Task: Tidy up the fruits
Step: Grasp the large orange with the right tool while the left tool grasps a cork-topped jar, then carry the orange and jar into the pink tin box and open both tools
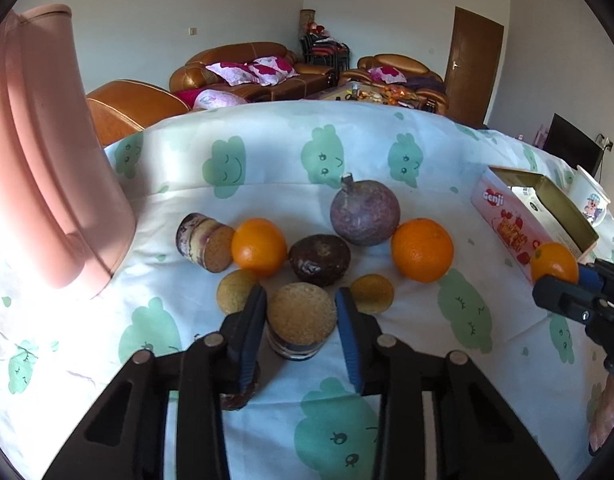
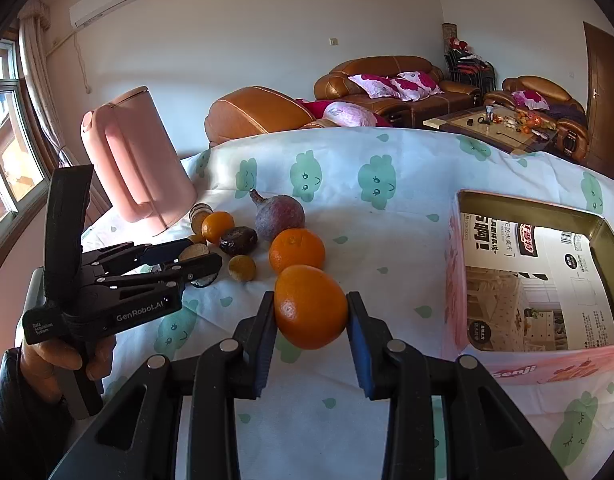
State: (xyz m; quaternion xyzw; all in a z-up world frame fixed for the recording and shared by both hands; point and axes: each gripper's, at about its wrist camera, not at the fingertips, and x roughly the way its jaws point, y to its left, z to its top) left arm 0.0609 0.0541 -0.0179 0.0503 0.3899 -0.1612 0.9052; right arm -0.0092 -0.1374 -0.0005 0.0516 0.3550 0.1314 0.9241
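Fruits mostly sit clustered mid-table — the box on the right holds none yet. Your right gripper pinches an orange just beside it; your left gripper has closed around a layered cake, so nearly everything remains.

Both tools are black plastic with blue pads and silver pivot screws; the left tool bears white "GenRobot.AI" lettering above a dark sleeve.
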